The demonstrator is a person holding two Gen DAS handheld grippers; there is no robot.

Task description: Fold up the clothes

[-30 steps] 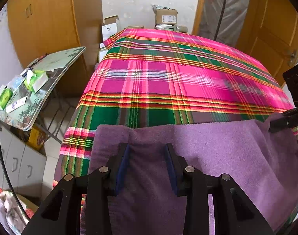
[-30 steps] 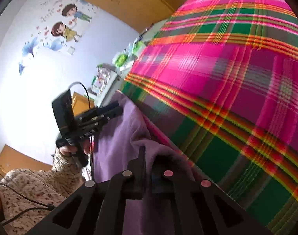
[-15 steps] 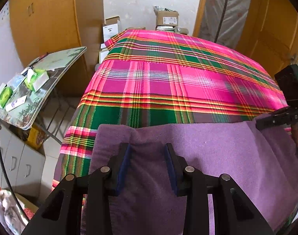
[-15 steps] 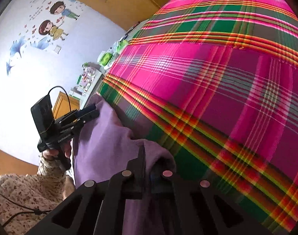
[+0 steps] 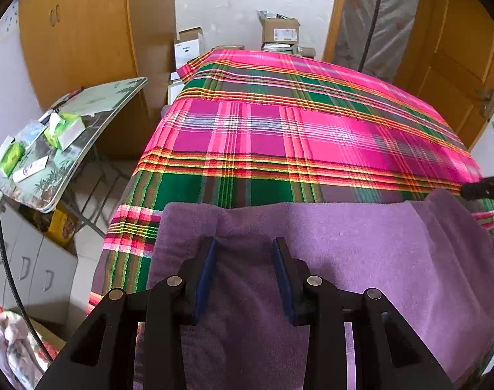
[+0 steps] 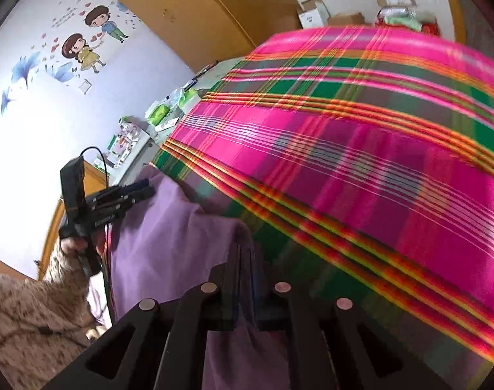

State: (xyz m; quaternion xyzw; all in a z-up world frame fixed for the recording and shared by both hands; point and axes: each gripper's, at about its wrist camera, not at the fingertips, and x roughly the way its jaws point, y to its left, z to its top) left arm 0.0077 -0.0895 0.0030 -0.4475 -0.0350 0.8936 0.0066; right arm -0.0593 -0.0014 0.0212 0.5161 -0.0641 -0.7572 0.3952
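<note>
**Purple cloth on the plaid bed, one corner pinched**

A bed with a bright plaid blanket [image 5: 279, 149] fills a small room with wooden wardrobes, cardboard boxes at the far wall and a cluttered side table [image 5: 61, 143] on the left. The purple cloth [image 5: 360, 260] lies spread along the near edge of the bed.

The step in hand seems to be the first fold: one side of the cloth is taken up so that it can be carried over the rest.

The right gripper [image 6: 245, 260] has its jaws almost together and pinches a raised fold of the purple cloth [image 6: 169, 237]. They have just been opening a little, with the cloth between them; the picture is blurred there, so I cannot say how firm the hold is.

The left gripper [image 5: 245, 253] stands partly spread over the cloth near its left end. Its pads [image 5: 208, 269] do not press on any fold.

The next move probably calls for the left gripper to close on its corner, then both to lift together and keep the edge straight.
</note>
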